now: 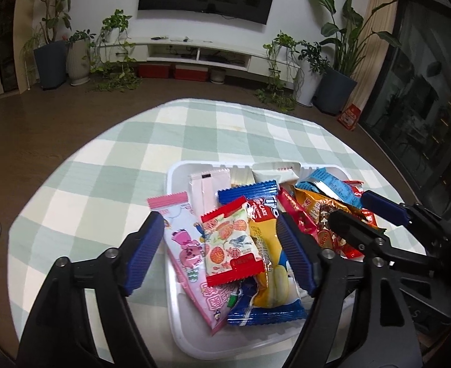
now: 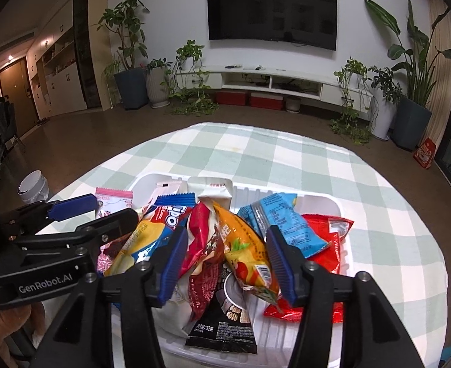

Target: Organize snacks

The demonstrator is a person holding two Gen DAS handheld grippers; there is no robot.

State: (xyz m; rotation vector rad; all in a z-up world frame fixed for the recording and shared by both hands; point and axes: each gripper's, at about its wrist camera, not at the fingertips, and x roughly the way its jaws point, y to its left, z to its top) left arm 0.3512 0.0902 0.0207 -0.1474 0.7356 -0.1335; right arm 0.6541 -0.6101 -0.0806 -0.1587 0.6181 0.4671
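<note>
- Snack packets heaped in white tray (image 1: 176,316) on checked tablecloth (image 1: 102,159); pink packet (image 1: 185,245) hanging over the tray's left rim.
- Left gripper (image 1: 222,245) released, jaws spread around red-edged packet (image 1: 230,242) and yellow cake packet (image 1: 268,263) — likely to pinch two at once.
- Right gripper (image 2: 225,263) also unclenched, straddling dark red packet (image 2: 204,260) and orange packet (image 2: 244,248); same double-grab risk.
- Both tools crowded over one tray — possible collision, or slippery wrappers sliding out.

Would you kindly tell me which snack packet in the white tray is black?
The black packet at the tray's near edge, under the red and orange ones; every other wrapper is brightly coloured or white.
</note>
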